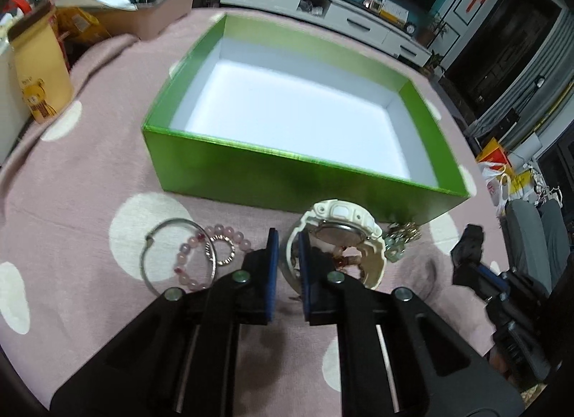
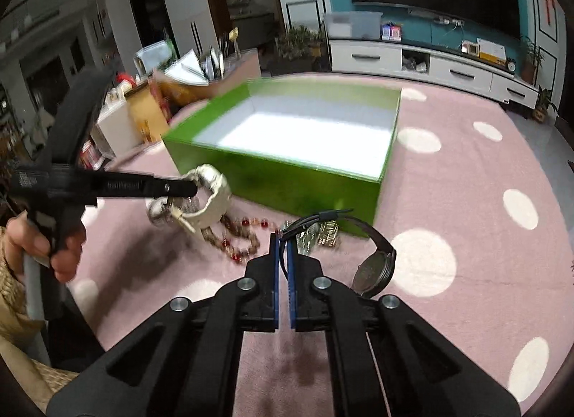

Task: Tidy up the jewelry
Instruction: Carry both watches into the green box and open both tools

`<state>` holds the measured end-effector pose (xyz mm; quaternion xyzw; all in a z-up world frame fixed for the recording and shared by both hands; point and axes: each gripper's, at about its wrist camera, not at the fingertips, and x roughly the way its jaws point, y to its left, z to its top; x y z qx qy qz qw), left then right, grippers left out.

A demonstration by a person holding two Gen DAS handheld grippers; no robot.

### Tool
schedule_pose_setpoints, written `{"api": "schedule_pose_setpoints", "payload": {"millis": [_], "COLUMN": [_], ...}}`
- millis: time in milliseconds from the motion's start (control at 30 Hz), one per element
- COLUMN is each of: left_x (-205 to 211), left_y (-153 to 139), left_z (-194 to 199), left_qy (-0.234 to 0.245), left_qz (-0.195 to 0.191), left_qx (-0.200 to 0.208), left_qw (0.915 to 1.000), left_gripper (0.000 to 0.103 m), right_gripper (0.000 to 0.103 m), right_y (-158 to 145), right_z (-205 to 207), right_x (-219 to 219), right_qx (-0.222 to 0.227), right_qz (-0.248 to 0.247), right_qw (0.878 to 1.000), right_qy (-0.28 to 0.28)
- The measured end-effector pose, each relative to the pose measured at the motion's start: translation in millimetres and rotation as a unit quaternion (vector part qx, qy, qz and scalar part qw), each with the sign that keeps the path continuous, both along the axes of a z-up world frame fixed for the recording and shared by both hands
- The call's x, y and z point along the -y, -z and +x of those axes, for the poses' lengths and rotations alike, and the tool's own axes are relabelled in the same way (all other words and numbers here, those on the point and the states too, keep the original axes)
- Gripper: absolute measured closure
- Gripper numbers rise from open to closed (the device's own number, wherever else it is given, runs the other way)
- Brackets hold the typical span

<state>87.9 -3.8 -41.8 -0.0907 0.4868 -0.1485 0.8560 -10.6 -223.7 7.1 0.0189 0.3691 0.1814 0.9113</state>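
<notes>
Sitting bare, the green box (image 1: 294, 180) shows only white lining; left gripper (image 1: 287, 255) clenches the white watch (image 1: 340, 234), right gripper (image 2: 283, 252) the black watch (image 2: 373, 266).

Both wrist views (close, low) face the green box (image 1: 287, 180).

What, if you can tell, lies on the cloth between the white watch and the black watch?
In the right wrist view, a red and brown beaded strand lies on the pink cloth between the white watch and the black watch.
</notes>
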Motion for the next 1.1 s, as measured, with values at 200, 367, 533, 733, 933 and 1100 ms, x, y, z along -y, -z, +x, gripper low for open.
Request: {"api": "schedule_pose_setpoints", "payload": {"millis": [200, 367, 533, 733, 933, 1100], "left_x": [-12, -16, -14, -4, 5, 8], "left_y": [-38, -59, -64, -46, -22, -14], "left_z": [2, 18, 48, 76, 95, 104], "left_qy": [-0.014, -0.031, -0.04, -0.044, -0.045, -0.047], "left_qz": [0.006, 0.025, 0.044, 0.061, 0.074, 0.078], "left_qx": [0.043, 0.072, 0.08, 0.063, 0.039, 0.031], "left_qw": [0.9989, 0.9966, 0.9951, 0.9952, 0.9955, 0.9954], "left_gripper": [0.092, 0.091, 0.091, 0.091, 0.09, 0.069], "right_gripper": [0.1, 0.1, 0.1, 0.1, 0.098, 0.072], "right_y": [-37, -55, -54, -37, -11, 1], "right_z": [7, 31, 63, 105, 131, 143], "right_x": [2, -3, -15, -33, -45, -41], "right_qx": [0.054, 0.087, 0.091, 0.06, 0.022, 0.001], "right_qz": [-0.014, -0.03, -0.045, -0.052, -0.065, -0.065], "right_qw": [0.998, 0.996, 0.995, 0.996, 0.996, 0.998], "right_qy": [-0.001, -0.005, -0.016, -0.039, -0.048, -0.027]}}
